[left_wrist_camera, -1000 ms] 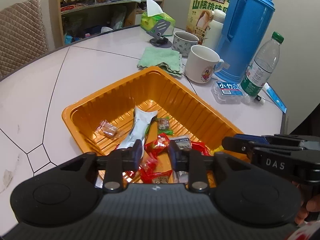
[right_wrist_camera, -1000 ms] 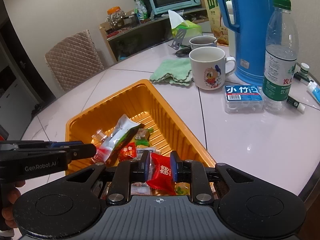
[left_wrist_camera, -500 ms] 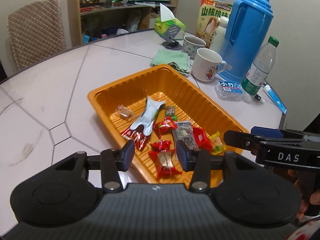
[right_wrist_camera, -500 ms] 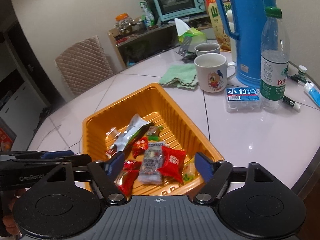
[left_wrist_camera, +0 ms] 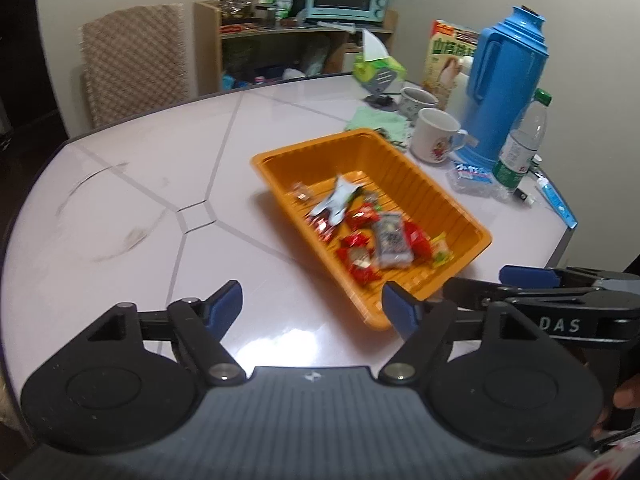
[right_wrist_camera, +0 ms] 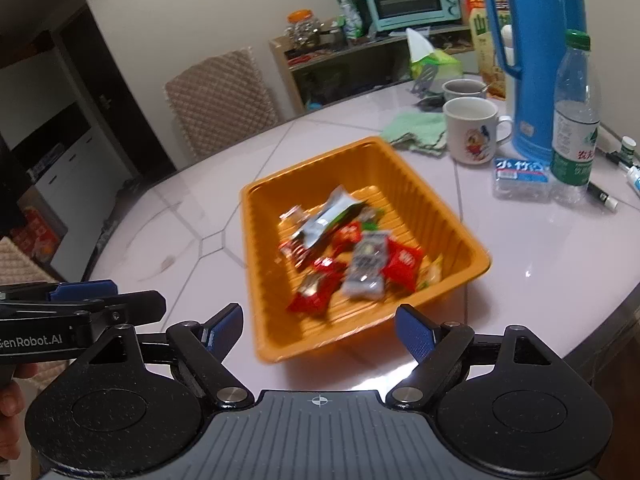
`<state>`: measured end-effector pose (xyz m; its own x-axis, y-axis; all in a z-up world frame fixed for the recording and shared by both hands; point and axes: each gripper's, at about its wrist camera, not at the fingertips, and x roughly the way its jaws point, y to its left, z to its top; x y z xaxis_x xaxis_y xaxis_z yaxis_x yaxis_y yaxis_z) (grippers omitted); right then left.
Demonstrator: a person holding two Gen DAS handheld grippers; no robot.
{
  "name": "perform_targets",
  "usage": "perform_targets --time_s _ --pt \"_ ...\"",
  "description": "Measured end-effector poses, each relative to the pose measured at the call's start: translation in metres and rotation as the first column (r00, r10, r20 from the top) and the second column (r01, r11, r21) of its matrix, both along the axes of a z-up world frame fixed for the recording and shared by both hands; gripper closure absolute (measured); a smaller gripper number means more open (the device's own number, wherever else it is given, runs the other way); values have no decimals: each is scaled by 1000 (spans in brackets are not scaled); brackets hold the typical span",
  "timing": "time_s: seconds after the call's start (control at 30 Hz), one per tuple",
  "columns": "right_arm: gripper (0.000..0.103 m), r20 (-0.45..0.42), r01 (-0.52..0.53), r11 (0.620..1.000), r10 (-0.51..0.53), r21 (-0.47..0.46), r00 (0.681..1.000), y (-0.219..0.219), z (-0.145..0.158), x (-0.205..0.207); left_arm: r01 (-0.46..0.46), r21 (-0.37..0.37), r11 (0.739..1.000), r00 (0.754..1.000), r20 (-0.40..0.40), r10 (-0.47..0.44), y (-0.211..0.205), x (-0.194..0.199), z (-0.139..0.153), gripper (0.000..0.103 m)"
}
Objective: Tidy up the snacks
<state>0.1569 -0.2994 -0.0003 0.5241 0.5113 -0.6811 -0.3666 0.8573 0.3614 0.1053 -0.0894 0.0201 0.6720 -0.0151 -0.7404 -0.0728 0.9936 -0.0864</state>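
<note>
Both grippers have drawn back from the orange tray (right_wrist_camera: pixel 362 168) since the earlier frames, and the red wrapper formerly pinched by the right gripper (right_wrist_camera: pixel 319 326) now lies inside the tray. Left gripper (left_wrist_camera: pixel 311 304): fingers wide and opening further, nothing between them, positioned over bare worktop (left_wrist_camera: pixel 132 184) at the tray's near corner. Right gripper: fingers wide, nothing gripped, positioned just short of the tray's near rim.

Worktop: pale, with inlaid grey lines. Blue thermos (right_wrist_camera: pixel 536 56): upright at the far right edge. Orange tray: ribbed, resting flat near the worktop centre.

Water bottle (right_wrist_camera: pixel 576 120): upright beside the thermos. White mug (right_wrist_camera: pixel 472 132): just beyond the tray's far corner, touching a green cloth (right_wrist_camera: pixel 416 132).

Snacks (right_wrist_camera: pixel 352 256): all in the tray, clustered toward its near half. Silver packet (right_wrist_camera: pixel 328 220): farthest back. Grey packet (right_wrist_camera: pixel 366 268): between red wrappers (right_wrist_camera: pixel 316 292). Small pack (right_wrist_camera: pixel 520 178): beside the bottle's base.
</note>
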Motion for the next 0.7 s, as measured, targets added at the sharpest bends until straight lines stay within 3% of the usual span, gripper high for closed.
perform_targets --time_s 0.3,0.7 --pt "20 -19 -17 1000 17 -19 1000 36 9 -45 -29 -15 999 998 -54 28 44 -57 -3 28" --pt "20 -53 -50 998 48 -35 997 101 12 -99 -46 -19 999 997 -60 44 101 -115 1 28"
